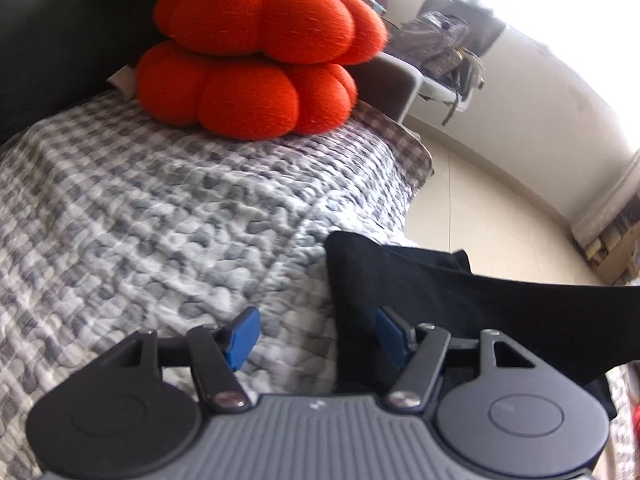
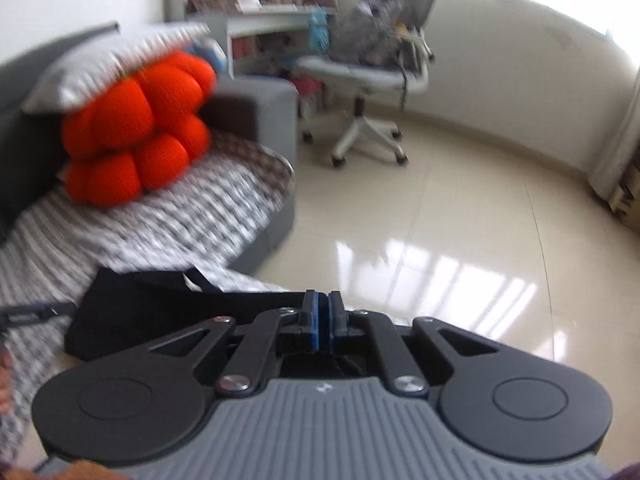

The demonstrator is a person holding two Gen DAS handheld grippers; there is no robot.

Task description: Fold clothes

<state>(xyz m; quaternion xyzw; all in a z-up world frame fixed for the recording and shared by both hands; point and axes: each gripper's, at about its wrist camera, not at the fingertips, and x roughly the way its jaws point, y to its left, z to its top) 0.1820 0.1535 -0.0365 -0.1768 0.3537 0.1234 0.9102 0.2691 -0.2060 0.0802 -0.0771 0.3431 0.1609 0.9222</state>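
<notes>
Pinching the black garment (image 2: 168,304), the right hand-held gripper (image 2: 323,318) is pressed together; the left hand-held gripper (image 1: 316,336) is spread.

Two orange pumpkin-shaped cushions (image 1: 256,60) sit stacked under a pale pillow (image 2: 100,68) on a grey-checked quilt (image 1: 140,208) covering a grey sofa (image 2: 260,104), while a white office chair (image 2: 376,76) stands on the glossy tiled floor (image 2: 460,220).

I am seeing a black garment (image 1: 460,304) lying bunched on the checked cover (image 1: 160,220), its edge hanging past the side.
</notes>
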